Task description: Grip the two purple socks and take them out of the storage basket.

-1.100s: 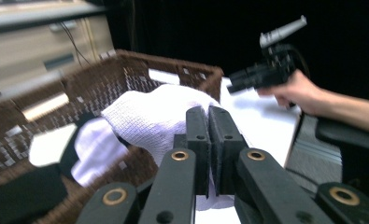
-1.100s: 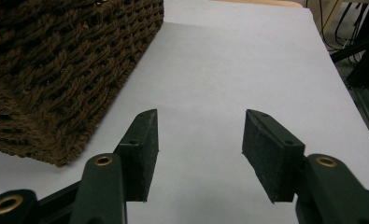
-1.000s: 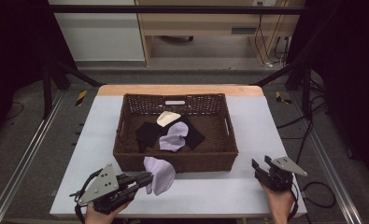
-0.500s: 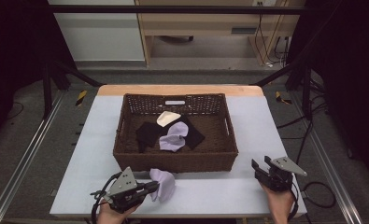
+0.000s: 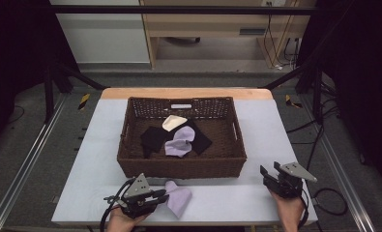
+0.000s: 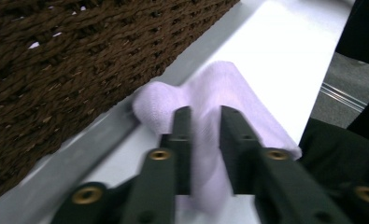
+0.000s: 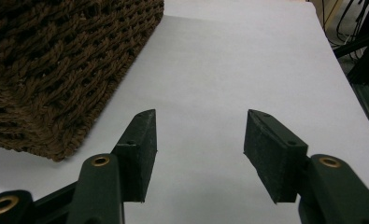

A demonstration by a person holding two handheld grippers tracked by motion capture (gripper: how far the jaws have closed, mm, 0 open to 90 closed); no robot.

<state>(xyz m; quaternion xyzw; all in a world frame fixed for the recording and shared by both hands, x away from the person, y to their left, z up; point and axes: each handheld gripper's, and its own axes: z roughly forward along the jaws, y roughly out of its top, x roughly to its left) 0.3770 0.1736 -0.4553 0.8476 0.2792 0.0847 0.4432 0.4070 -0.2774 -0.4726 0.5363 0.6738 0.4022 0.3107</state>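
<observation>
A lilac cloth lies on the white table just in front of the wicker basket. My left gripper is shut on its near end. In the left gripper view the two jaws pinch a fold of the lilac cloth between them at the left gripper, with the basket wall close on the left. My right gripper rests at the table's front right, open. In the right gripper view the right gripper has bare table between its jaws.
Inside the basket lie a cream cloth, black cloths and another lilac cloth. A corner of the basket is left of the right gripper. Metal frame rails run beside the table; cables trail at right.
My left gripper has moved right along the table's front edge with the lilac cloth, which now lies lower and flatter. The right gripper has stayed put.
</observation>
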